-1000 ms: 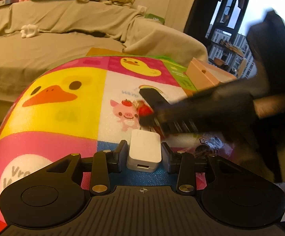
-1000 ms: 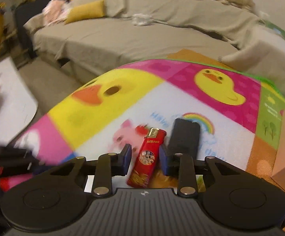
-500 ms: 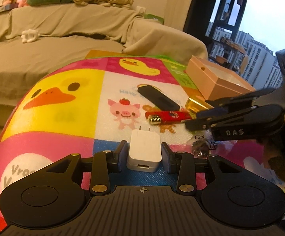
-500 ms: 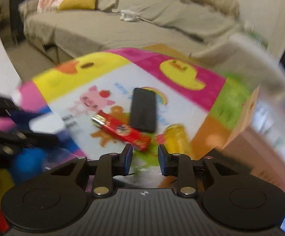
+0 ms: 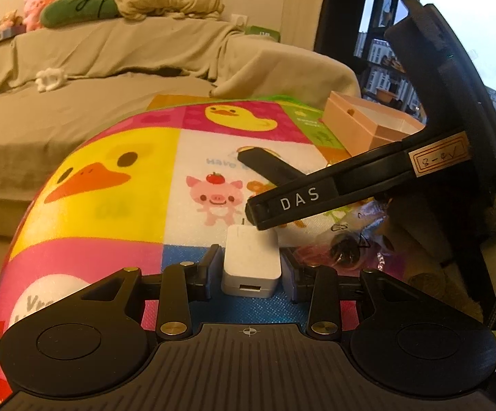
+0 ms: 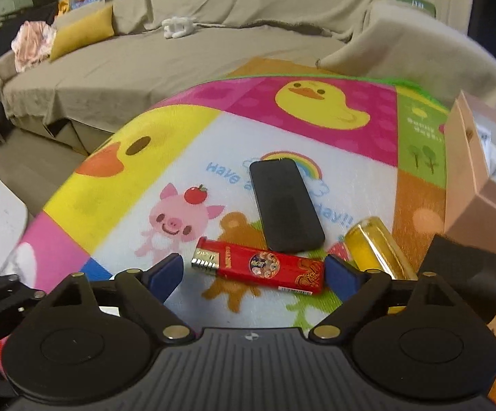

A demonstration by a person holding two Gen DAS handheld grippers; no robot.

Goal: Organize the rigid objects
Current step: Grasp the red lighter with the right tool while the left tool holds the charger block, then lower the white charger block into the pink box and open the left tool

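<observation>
- While my left gripper (image 5: pixel 250 269) is clamping the white charger (image 5: pixel 250 263) at lower centre, my right gripper (image 6: pixel 253 269) has just been spreading its jaws, nothing pinched.
- I am lining up on the red lighter (image 6: pixel 260 270), lying crosswise between the pads (image 6: pixel 165 270).
- Next I am judging a squeeze across it, clear of the black phone (image 6: pixel 284 205) above and the yellow bottle (image 6: pixel 374 250) at right.
- The pink box (image 6: pixel 477 185) is waiting at the right edge.

White letters "DAS" on the right gripper's finger (image 5: pixel 296 202). Blue words "Have a…" on the play mat (image 6: pixel 224 173), partly covered by the phone (image 6: pixel 284 203).
</observation>
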